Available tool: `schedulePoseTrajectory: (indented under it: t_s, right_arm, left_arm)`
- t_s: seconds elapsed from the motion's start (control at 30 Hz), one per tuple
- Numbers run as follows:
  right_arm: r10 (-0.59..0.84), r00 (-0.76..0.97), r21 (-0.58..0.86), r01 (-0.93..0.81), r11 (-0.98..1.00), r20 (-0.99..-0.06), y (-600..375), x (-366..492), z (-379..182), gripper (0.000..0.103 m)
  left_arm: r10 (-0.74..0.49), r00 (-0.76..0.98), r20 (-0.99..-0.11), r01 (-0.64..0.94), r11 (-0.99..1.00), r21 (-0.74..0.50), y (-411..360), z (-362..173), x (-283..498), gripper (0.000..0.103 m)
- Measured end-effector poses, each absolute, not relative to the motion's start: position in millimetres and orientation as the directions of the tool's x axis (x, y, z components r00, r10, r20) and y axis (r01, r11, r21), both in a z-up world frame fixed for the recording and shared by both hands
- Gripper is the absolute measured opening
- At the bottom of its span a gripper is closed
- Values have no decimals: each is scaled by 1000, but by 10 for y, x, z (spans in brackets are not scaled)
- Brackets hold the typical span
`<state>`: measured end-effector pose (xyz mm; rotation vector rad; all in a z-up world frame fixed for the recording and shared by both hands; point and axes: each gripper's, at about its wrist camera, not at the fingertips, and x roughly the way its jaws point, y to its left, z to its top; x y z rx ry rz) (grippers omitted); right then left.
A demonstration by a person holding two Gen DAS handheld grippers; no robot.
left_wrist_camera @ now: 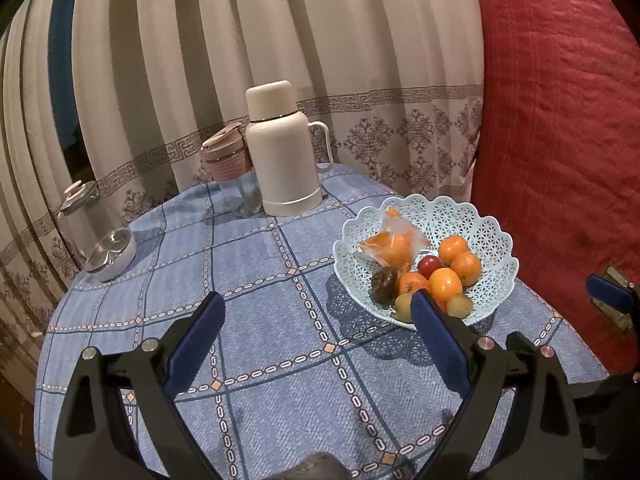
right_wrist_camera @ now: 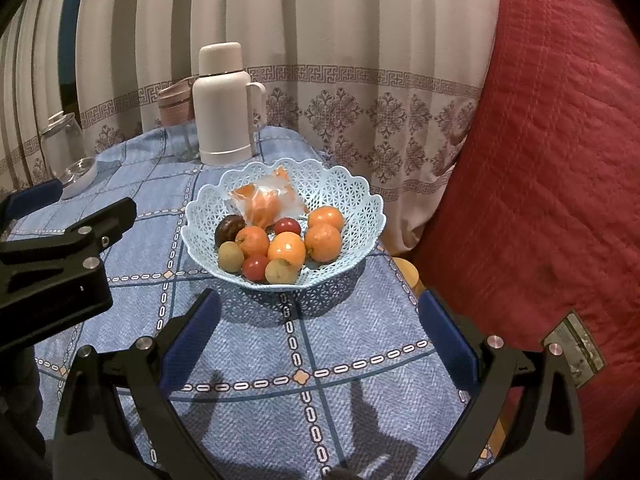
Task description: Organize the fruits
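Note:
A pale blue lattice basket (left_wrist_camera: pixel 486 232) (right_wrist_camera: pixel 352 196) stands on the table's right side. Inside lie several oranges (left_wrist_camera: pixel 445 283) (right_wrist_camera: pixel 286 252), red fruits (left_wrist_camera: pixel 428 265) (right_wrist_camera: pixel 287 225), yellow-green fruits (left_wrist_camera: pixel 459 305) (right_wrist_camera: pixel 231 256), a dark brown fruit (left_wrist_camera: pixel 385 283) (right_wrist_camera: pixel 229 227) and a clear bag of orange pieces (left_wrist_camera: pixel 390 245) (right_wrist_camera: pixel 262 200). My left gripper (left_wrist_camera: pixel 318 316) hangs open above the cloth, left of the basket, its right finger overlapping the basket's near rim. My right gripper (right_wrist_camera: pixel 318 314) is open too, empty, just in front of the basket.
A blue checked cloth (left_wrist_camera: pixel 256 320) (right_wrist_camera: pixel 352 344) covers the round table. At the back stand a white thermos (left_wrist_camera: pixel 282 152) (right_wrist_camera: pixel 222 108), a pink-lidded glass cup (left_wrist_camera: pixel 232 168) and a glass jar (left_wrist_camera: pixel 98 232). A patterned curtain hangs behind; a red quilt (right_wrist_camera: pixel 552 160) lies right.

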<state>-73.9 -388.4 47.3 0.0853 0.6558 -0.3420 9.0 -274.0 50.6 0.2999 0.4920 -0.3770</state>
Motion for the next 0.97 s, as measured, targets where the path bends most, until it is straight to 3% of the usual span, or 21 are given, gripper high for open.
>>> schedulePoseTrajectory:
  t_s: [0.97]
  right_arm:
    - [-265,727,-30,319,947,-633,-3760,-657,388,100]
  left_arm:
    - [-269,786,-556,399,908,126,-2600,414,228,93]
